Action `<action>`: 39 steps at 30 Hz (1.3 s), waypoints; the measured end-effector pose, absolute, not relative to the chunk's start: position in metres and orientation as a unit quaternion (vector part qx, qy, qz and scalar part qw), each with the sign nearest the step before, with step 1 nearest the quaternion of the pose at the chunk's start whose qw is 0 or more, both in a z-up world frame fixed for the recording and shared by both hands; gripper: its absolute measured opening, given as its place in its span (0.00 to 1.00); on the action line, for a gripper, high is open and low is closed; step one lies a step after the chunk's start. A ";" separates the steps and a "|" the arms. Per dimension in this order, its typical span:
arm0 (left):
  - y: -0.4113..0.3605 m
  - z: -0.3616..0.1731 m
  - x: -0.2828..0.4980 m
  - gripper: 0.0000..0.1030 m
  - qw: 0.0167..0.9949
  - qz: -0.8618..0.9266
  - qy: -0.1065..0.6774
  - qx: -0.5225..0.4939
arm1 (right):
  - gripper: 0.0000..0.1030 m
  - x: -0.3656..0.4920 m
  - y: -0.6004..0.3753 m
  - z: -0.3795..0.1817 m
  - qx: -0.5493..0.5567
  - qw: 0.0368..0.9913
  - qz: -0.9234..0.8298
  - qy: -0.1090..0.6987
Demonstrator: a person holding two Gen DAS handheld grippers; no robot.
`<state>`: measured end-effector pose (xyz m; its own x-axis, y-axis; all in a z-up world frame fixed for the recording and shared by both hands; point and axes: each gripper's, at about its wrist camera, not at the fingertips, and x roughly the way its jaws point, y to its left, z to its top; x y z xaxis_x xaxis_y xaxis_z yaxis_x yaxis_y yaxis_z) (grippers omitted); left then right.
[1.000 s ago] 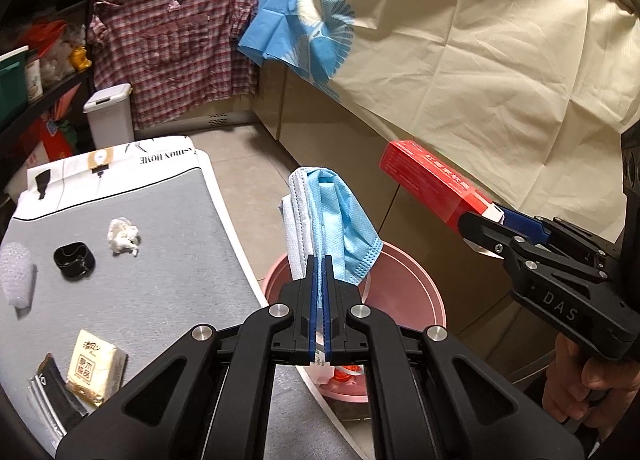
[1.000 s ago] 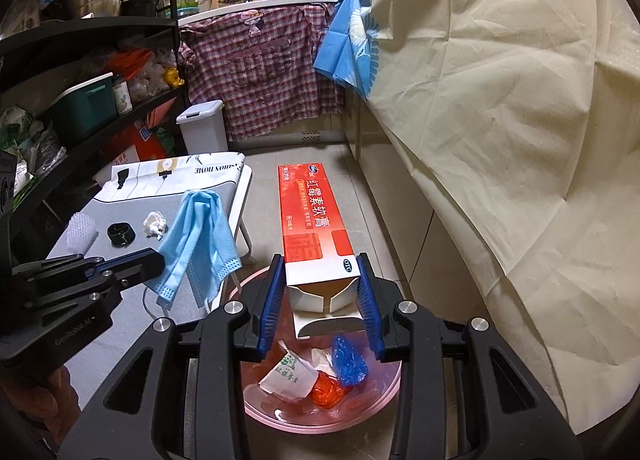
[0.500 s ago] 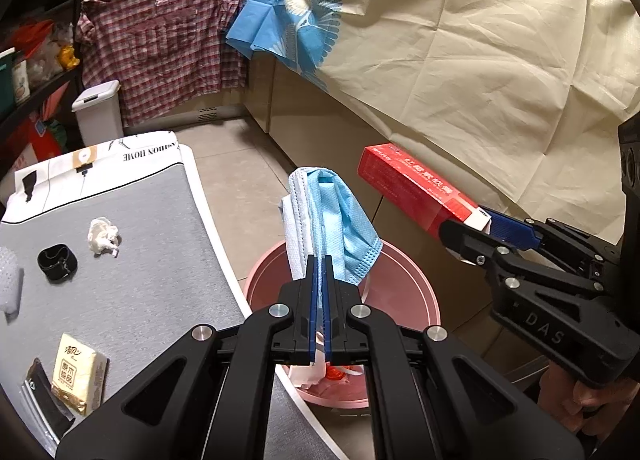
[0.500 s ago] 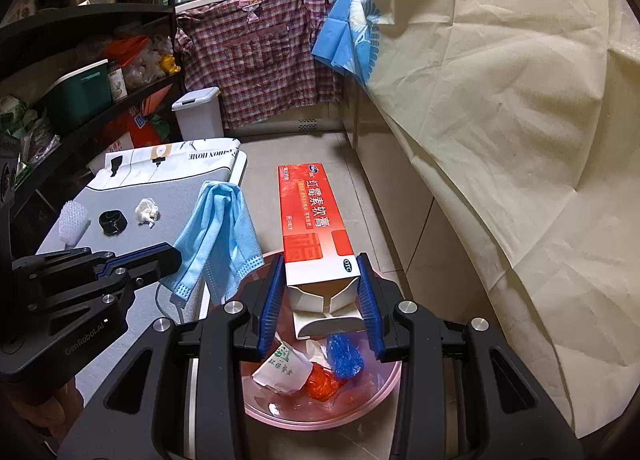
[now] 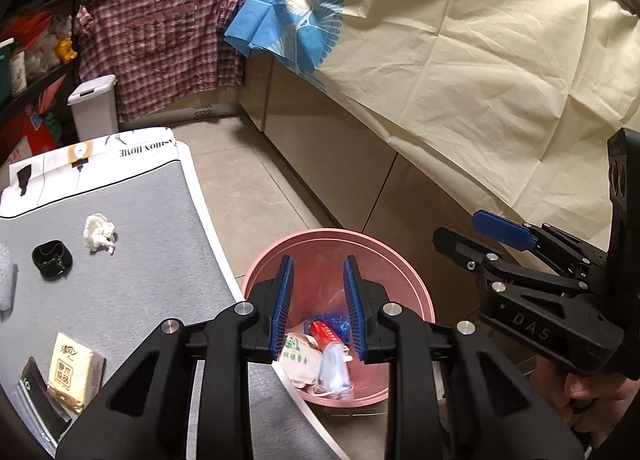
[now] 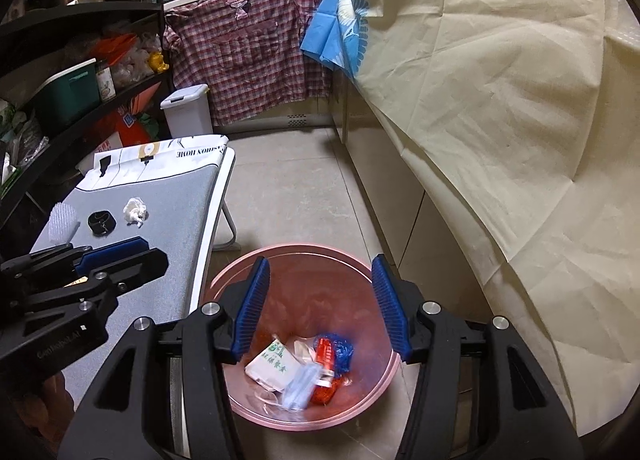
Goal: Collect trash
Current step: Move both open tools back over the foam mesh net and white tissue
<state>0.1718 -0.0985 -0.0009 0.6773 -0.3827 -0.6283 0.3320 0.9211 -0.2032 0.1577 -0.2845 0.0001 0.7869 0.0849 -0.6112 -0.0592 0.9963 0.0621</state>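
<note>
Both hand-held grippers, left (image 5: 316,302) and right (image 6: 326,308), are held wide open and empty above the round pink plastic bin (image 6: 362,256), where dropped trash lies. Next, the crumpled white tissue (image 5: 98,232) on the grey padded tabletop (image 5: 152,260) at far left should be approached squarely and pinched lightly.

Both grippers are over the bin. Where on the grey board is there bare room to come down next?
On the grey board, bare room lies between the crumpled tissue and the tissue pack, and along the edge by the pink bin. The left edge, past the black holder, is crowded.
</note>
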 end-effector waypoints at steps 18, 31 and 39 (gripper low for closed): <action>0.019 0.031 0.153 0.24 0.944 -0.094 0.309 -0.072 | 0.51 0.147 -0.236 0.025 0.029 0.961 0.094 0.259; 0.132 0.023 0.154 0.24 0.947 0.007 0.306 -0.098 | 0.44 0.178 -0.146 0.024 0.018 0.953 0.171 0.251; 0.175 0.008 0.158 0.24 0.941 0.045 0.316 -0.116 | 0.24 0.212 -0.098 0.004 0.020 0.939 0.206 0.274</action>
